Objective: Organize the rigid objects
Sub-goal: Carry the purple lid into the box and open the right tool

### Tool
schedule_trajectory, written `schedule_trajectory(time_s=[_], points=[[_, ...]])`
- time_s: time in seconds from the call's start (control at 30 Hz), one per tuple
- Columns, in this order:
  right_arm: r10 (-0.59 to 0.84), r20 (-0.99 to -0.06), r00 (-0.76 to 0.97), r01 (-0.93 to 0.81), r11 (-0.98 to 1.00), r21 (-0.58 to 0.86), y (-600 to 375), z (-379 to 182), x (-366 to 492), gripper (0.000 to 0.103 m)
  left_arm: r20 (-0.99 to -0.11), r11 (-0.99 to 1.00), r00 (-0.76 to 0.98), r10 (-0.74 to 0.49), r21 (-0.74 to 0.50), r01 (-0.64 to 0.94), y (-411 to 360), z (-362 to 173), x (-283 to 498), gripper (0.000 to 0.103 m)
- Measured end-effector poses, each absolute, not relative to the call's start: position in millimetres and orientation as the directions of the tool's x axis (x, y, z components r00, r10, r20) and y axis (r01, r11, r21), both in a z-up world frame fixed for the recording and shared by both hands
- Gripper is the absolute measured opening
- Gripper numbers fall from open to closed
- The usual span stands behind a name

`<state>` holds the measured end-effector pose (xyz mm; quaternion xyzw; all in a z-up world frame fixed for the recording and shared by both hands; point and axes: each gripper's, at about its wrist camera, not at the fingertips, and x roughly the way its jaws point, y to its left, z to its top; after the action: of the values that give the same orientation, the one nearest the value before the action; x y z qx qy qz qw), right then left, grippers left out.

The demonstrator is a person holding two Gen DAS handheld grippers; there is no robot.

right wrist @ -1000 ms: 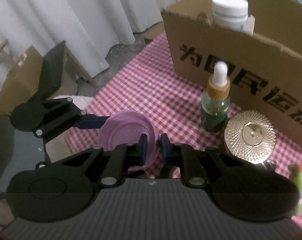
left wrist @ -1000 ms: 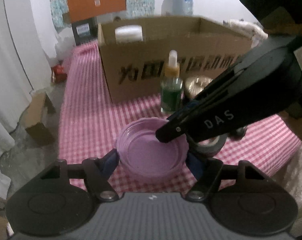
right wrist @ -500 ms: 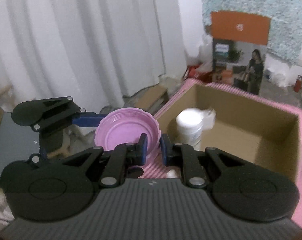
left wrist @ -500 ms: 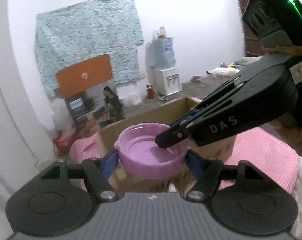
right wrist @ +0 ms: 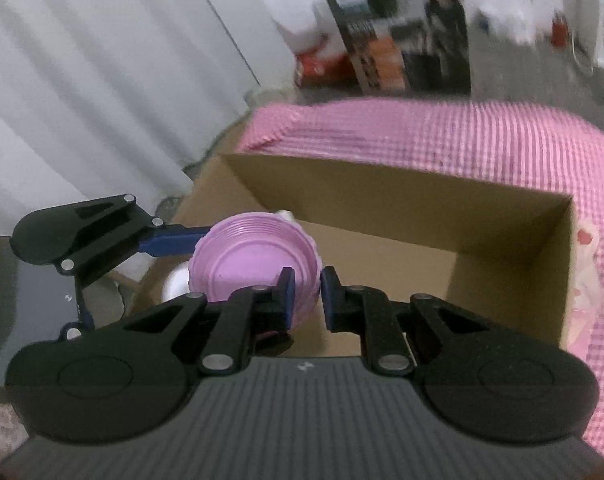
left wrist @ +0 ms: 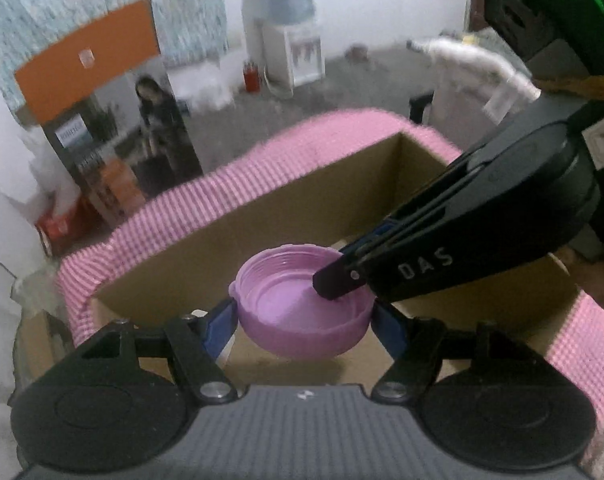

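Left wrist view: a round pink plastic lid, hollow side up, hangs above the open brown cardboard box, clear of its walls. The left tongs clamp its sides; the right tongs pinch its rim, nearly closed. A white jar stands inside the box on the pink checked counter.

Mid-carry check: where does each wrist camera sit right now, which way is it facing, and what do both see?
Left wrist: behind the left gripper, angled down into the cardboard box; its pads clamp the purple lid; the right gripper enters from the right.
Right wrist: behind the right gripper, facing the box; it pinches the lid's rim.
Shared: lid, box, pink checked cloth.
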<state>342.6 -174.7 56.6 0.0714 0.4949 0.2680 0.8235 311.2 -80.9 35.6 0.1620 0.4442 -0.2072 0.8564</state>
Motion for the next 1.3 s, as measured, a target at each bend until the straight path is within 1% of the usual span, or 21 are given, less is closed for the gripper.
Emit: schedule_trajectory(time_s=[0.17, 0.43, 0.63, 0.8, 0.87, 0.93, 0.97, 1.03, 1.1, 1.13, 1.17, 1.2, 1.3], points=[[0.501, -0.809, 0.307, -0.332, 0.853, 0.402, -173, 20, 381, 0.013, -0.874, 0.867, 0.462, -0.149, 0.108, 0.486, -89, 13, 344, 0.074], [0.495, -0.827, 0.265, -0.314, 0.856, 0.412, -163, -1, 409, 0.011, -0.913, 0.888, 0.403, -0.060, 0.135, 0.439, -94, -3, 373, 0.074], [0.498, -0.830, 0.252, -0.296, 0.856, 0.424, -158, -18, 421, 0.010, -0.910, 0.886, 0.414, -0.036, 0.162, 0.434, -97, -4, 378, 0.074], [0.500, -0.825, 0.263, -0.284, 0.857, 0.429, -153, -24, 428, 0.010, -0.895, 0.887, 0.446, -0.035, 0.178, 0.426, -99, 7, 366, 0.074], [0.508, -0.814, 0.281, -0.287, 0.854, 0.434, -153, -20, 426, 0.012, -0.881, 0.890, 0.470, -0.052, 0.173, 0.422, -97, 18, 356, 0.076], [0.519, -0.797, 0.308, -0.291, 0.850, 0.440, -156, -11, 421, 0.012, -0.868, 0.893, 0.492, -0.070, 0.165, 0.418, -95, 30, 346, 0.080], [0.526, -0.786, 0.324, -0.294, 0.846, 0.444, -160, -3, 414, 0.014, -0.858, 0.896, 0.507, -0.082, 0.159, 0.415, -93, 38, 338, 0.080], [0.542, -0.764, 0.351, -0.299, 0.838, 0.457, -166, 12, 402, 0.020, -0.840, 0.900, 0.532, -0.110, 0.144, 0.412, -89, 55, 322, 0.081], [0.558, -0.736, 0.384, -0.307, 0.829, 0.468, -175, 30, 385, 0.035, -0.819, 0.903, 0.558, -0.132, 0.133, 0.409, -83, 72, 304, 0.083], [0.565, -0.719, 0.406, -0.318, 0.824, 0.468, -179, 40, 373, 0.038, -0.806, 0.905, 0.575, -0.141, 0.130, 0.405, -81, 80, 294, 0.084], [0.571, -0.704, 0.423, -0.329, 0.820, 0.468, -185, 50, 362, 0.044, -0.791, 0.907, 0.593, -0.155, 0.124, 0.402, -77, 89, 281, 0.085], [0.575, -0.689, 0.441, -0.336, 0.818, 0.467, -190, 59, 351, 0.048, -0.778, 0.909, 0.605, -0.166, 0.117, 0.400, -74, 97, 269, 0.087], [0.607, -0.632, 0.482, -0.368, 0.795, 0.482, -208, 86, 307, 0.048, -0.739, 0.915, 0.643, -0.201, 0.094, 0.393, -63, 118, 228, 0.089]])
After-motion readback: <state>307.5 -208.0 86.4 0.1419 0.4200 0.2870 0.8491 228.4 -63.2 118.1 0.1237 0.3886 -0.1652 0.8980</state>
